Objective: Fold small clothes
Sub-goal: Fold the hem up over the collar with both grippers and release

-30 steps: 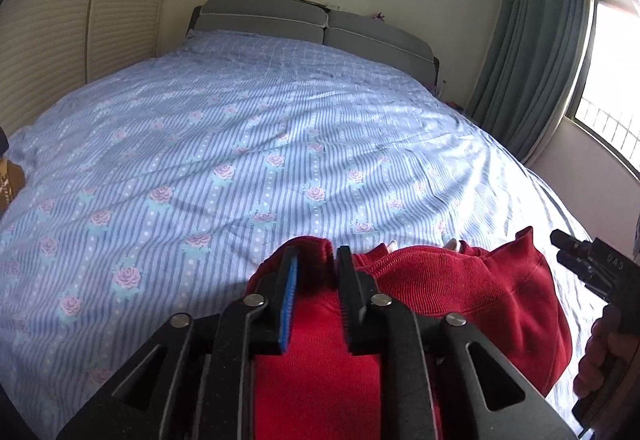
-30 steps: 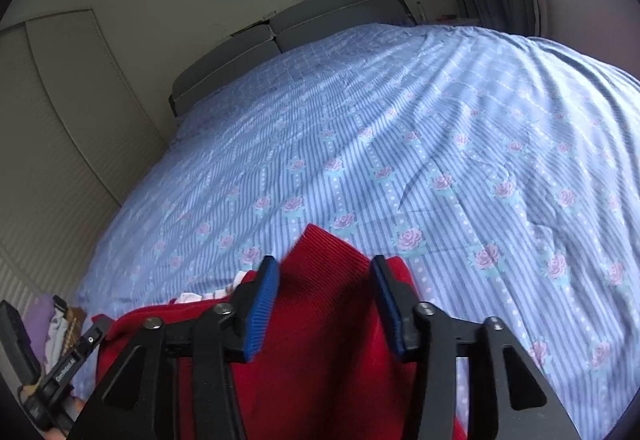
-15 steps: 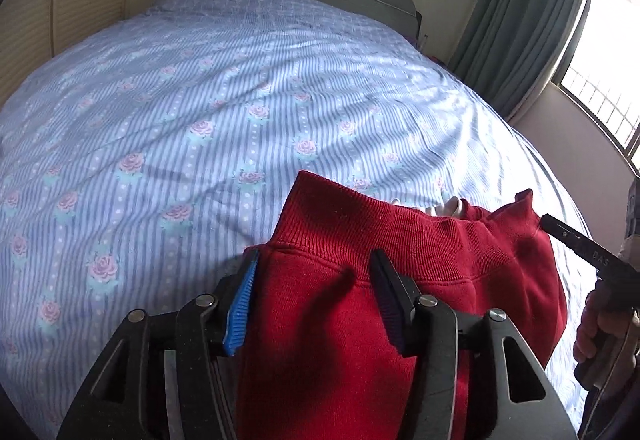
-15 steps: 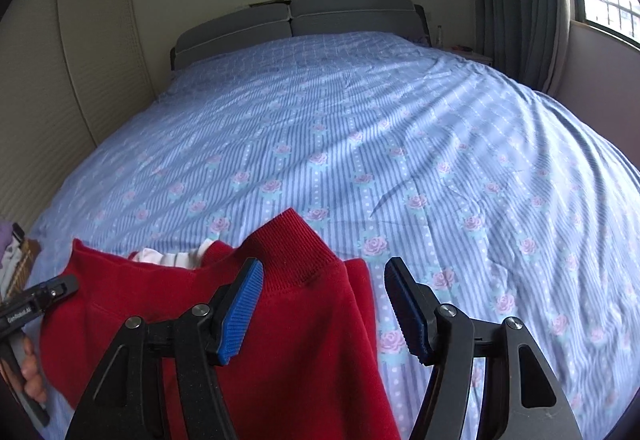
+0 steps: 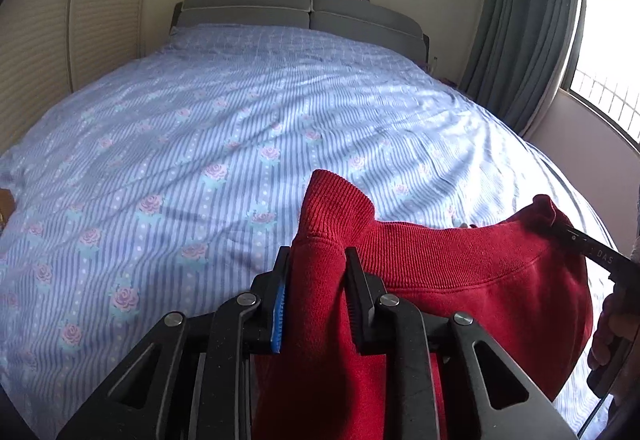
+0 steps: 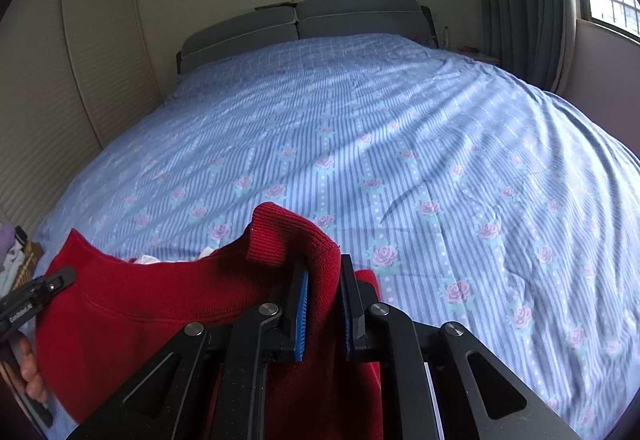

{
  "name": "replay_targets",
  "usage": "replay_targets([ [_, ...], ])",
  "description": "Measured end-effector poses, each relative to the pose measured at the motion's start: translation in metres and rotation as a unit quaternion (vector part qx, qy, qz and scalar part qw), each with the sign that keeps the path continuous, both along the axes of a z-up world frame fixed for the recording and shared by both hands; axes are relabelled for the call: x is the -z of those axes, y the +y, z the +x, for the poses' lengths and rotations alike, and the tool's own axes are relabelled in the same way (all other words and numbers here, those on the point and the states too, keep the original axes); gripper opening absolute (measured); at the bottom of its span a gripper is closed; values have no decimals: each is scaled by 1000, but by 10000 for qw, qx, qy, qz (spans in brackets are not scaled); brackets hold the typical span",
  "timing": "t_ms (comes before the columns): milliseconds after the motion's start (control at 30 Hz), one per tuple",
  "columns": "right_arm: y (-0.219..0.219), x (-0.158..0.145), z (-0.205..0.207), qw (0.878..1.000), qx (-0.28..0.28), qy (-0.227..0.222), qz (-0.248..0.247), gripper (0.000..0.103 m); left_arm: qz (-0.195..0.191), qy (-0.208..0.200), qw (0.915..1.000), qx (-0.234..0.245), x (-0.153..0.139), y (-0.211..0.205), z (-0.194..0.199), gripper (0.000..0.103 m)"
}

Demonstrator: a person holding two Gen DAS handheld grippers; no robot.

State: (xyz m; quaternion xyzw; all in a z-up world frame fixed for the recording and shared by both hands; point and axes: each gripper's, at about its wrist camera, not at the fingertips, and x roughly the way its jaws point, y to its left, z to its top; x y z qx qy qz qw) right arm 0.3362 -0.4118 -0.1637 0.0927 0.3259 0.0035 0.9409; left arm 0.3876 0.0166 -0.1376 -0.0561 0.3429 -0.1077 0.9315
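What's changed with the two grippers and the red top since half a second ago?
Both have closed on the red top. The right hand-held gripper, open before, now pinches one ribbed corner. The left hand-held gripper is closing its jaws on the other corner, fabric between them. The flowered bedsheet is as it was.

Floral blue bedsheet (image 5: 224, 143), grey headboard (image 5: 304, 13), curtain (image 5: 524, 35)

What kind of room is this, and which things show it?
Most likely a bedroom in a home: a large bed with a flowered blue sheet, a grey padded headboard against the wall, and grey-green curtains beside a window.
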Motion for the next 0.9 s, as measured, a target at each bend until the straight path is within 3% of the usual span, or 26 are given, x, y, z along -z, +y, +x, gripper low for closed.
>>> replay_targets([
  [167,-1,27,18,9990,52,434,93,14,123,364,9993,-1,22,-4,16,27],
  [333,4,32,15,9989,118,451,-88,17,256,338,9991,28,24,-8,13,31],
  [400,4,24,10,9989,205,412,-103,33,174,298,9994,3,16,-7,8,37],
  [467,7,10,-2,9989,308,186,-291,45,143,175,9997,-68,5,-7,-1,55],
  [533,15,-6,-19,9985,277,-141,-446,47,78,13,9999,-126,-7,-8,-15,56],
  [700,50,-23,-52,9963,-548,-607,-261,47,-23,-309,9992,254,-21,-39,-54,57],
  [800,74,-10,-57,9938,-943,-476,-340,47,54,-220,9967,779,-8,-70,-60,58],
  [900,85,11,-49,9935,-1005,-118,-519,47,238,13,9957,895,11,-84,-52,58],
])
